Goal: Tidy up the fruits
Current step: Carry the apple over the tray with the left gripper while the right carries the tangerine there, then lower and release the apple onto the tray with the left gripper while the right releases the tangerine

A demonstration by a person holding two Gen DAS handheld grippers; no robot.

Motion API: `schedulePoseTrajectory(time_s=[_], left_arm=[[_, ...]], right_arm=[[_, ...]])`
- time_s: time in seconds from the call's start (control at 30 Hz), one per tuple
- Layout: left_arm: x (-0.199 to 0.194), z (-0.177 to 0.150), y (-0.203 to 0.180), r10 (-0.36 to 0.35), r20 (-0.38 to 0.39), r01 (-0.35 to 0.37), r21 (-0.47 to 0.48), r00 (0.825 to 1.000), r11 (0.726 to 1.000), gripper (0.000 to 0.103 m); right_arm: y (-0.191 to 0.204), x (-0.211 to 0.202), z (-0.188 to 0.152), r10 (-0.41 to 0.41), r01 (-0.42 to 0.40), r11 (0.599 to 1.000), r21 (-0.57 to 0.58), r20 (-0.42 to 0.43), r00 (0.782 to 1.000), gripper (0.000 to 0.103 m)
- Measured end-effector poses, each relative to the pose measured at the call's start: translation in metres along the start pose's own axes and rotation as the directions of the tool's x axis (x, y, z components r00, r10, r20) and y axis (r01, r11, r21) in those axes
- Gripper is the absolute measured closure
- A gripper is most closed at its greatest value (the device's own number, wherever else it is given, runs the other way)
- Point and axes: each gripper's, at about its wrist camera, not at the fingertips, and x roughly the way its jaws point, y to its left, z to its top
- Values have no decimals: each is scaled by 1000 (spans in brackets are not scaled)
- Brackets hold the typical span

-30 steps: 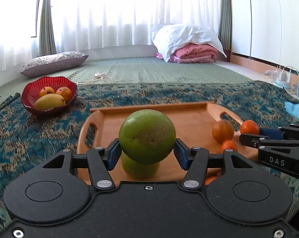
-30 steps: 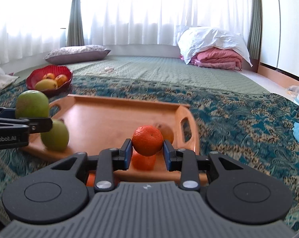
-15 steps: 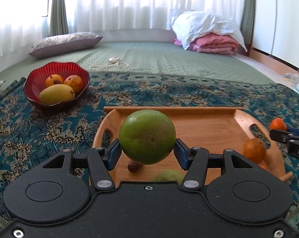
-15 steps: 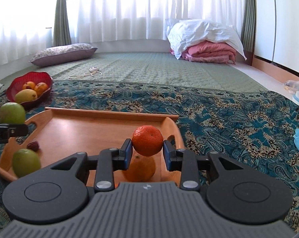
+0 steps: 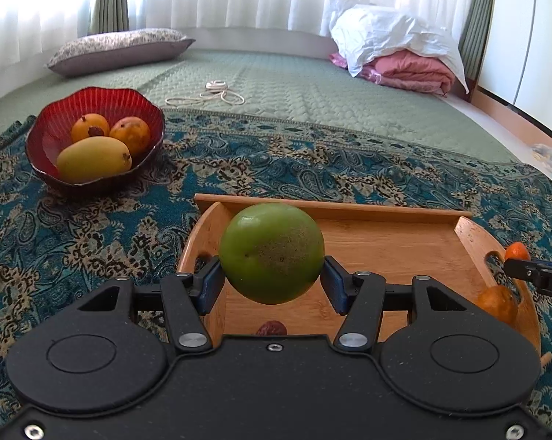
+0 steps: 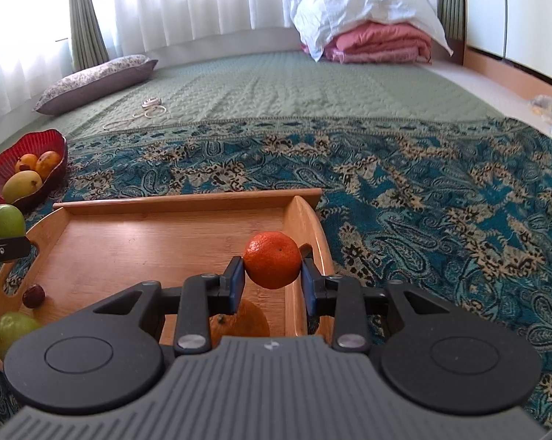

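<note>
While the left gripper [image 5: 272, 286] has its jaws pinching a green fruit [image 5: 271, 253] above the wooden tray [image 5: 393, 242], the right gripper [image 6: 272, 286] has jaws pinching a mandarin [image 6: 272, 264] over the tray's right side, w/ the red bowl [image 5: 56, 135] off to the left.

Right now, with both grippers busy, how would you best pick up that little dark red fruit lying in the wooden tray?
Grip the dark red fruit across its narrow middle, coming from straight above. It is small and lies flat on the wooden tray floor, close to the curved end wall, so a sideways approach would probably bump the rim. The green fruit beside it leaves a gap, seemingly enough for the fingers.
</note>
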Motion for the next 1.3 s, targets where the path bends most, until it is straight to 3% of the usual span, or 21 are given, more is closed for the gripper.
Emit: schedulePoseTrajectory(time_s=[0.33,0.63,0.87,0.93,1.1,1.17,1.3], left_arm=[[23,4,-1,18,-61,-17,16,998,1000,48],[36,1,-4,33,-90,-30,35,995,999,51],[36,5,-8,38,-69,-33,77,997,996,52],[35,5,-8,38,-68,-33,83,997,996,52],[35,4,-8,41,-70,-36,74,997,997,52],[33,3,-8,43,-70,-37,78,997,996,52],[26,1,-10,37,-49,-33,81,998,996,40]], right_arm=[[3,29,3,7,-6,1000,12,-98,995,66],[3,40,5,-3,5,1000,10,-122,993,66],[2,44,6,-3,5,1000,21,-127,992,65],[2,44,7,7,-3,999,32,-125,992,58],[1,42,7,24,-17,998,56,-118,993,55],[0,39,7,29,-23,998,62,-108,994,45],[-2,30,9,47,-41,996,74,-83,995,39]])
